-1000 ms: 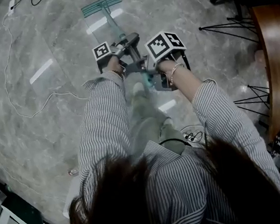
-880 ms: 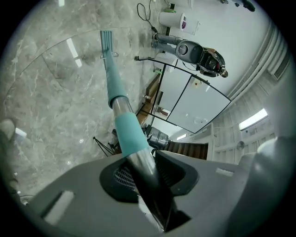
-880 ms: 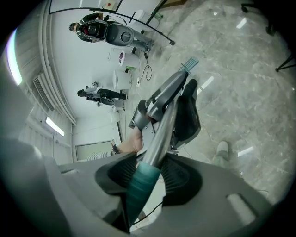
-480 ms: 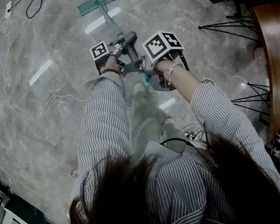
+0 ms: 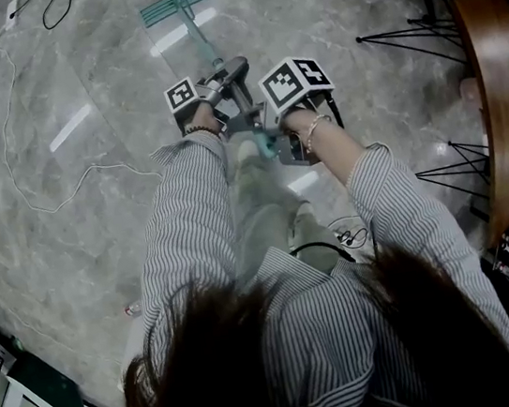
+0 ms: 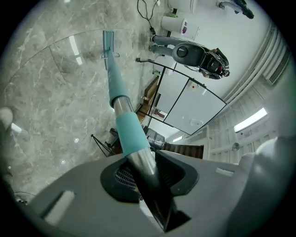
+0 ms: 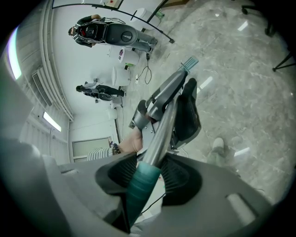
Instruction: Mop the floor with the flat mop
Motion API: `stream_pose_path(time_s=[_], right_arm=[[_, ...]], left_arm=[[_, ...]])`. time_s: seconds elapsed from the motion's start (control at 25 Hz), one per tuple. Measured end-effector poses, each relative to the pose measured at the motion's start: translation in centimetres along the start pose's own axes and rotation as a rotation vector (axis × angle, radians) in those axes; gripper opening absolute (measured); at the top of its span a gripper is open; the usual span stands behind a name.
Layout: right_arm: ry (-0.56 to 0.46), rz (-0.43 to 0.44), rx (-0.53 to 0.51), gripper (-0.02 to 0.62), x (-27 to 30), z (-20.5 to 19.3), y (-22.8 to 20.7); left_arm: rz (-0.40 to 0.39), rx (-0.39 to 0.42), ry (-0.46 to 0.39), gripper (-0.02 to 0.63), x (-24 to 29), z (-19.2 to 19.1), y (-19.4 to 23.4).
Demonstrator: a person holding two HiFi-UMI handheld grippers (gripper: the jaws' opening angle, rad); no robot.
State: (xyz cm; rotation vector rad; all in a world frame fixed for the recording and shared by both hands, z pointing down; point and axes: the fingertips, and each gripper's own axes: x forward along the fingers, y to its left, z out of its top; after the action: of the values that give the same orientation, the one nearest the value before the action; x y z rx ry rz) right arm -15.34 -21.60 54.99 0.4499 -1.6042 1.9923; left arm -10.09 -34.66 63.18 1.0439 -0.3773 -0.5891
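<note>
Here, your left gripper [image 6: 141, 178] has its jaws closed on the silver-and-teal metal pole of the flat mop [image 6: 124, 121]. Your right gripper [image 7: 144, 178] clamps the same pole just behind. Both striped forearms [image 5: 189, 208] reach forward. The teal flat mop head [image 5: 177, 3] lies ahead on the grey marble floor [image 5: 96, 221], and a white cable [image 5: 21, 176] trails at your left.

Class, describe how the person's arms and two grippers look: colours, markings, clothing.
Both the left gripper and the right gripper have grey bodies with dark ribbed pads on the jaws. Each carries a white cube with black square markers. The sleeves are light with fine dark stripes. A dark beaded bracelet is on the left wrist, a thin bangle on the right.
</note>
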Motion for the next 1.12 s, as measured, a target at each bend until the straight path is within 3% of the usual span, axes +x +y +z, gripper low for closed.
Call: stream_pose_path(time_s=[0.16, 0.36, 0.84, 1.12], right_arm=[[0.018, -0.015, -0.012, 0.161, -0.4, -1.4, -0.5], [0.042, -0.026, -0.038, 0.161, -2.3, -10.9, -4.6], [0.079, -0.033, -0.053, 0.158, -7.3, -27.1, -13.9], [0.074, -0.016, -0.041, 0.157, -9.3, -36.1, -17.3]], left_arm=[[-0.028, -0.017, -0.022, 0.098, -0.4, -1.2, 0.4], [-0.059, -0.027, -0.058, 0.092, -2.8, -9.9, 4.8], [-0.119, -0.045, -0.108, 0.084, -4.7, -26.0, 13.8], [-0.109, -0.052, -0.105, 0.083, -6.8, -34.9, 17.9]])
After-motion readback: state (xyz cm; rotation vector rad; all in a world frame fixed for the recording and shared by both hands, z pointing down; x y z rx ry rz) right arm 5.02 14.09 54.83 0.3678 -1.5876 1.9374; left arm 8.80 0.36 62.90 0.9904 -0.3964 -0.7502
